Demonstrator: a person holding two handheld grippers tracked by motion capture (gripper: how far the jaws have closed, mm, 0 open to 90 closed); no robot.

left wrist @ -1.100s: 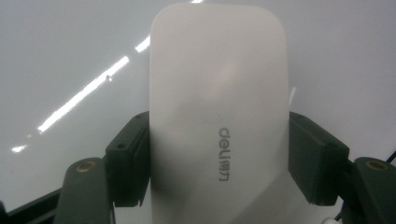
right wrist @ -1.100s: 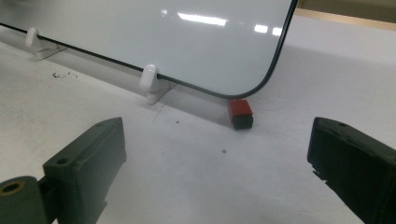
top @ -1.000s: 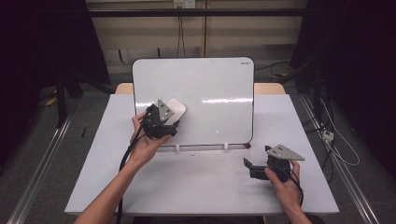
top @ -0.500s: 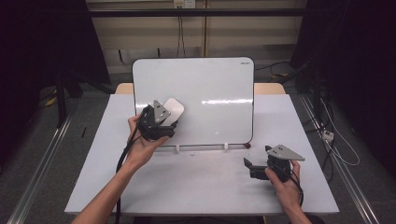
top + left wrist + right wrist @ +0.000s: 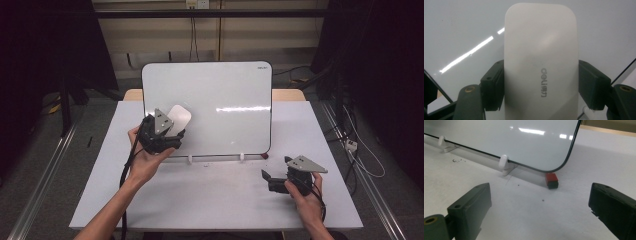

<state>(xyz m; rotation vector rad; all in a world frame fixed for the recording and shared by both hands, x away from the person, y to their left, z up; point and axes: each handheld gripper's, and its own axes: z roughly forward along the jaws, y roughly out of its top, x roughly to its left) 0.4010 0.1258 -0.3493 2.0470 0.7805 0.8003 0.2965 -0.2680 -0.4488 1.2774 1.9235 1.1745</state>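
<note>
A white whiteboard leans upright at the back of the table on two small white feet. My left gripper is shut on a white rounded eraser with a grey printed logo, and holds it flat against the board's lower left part. In the high view the eraser sticks up past the jaws. My right gripper rests low on the table at the right, open with nothing between its jaws, pointing toward the board's lower right corner.
A small red and black block lies on the white table by the board's lower right corner. Cables trail on the floor to the right. Dark curtains flank the table.
My left gripper has moved the eraser slightly left and up along the board. The right gripper has stayed still.
</note>
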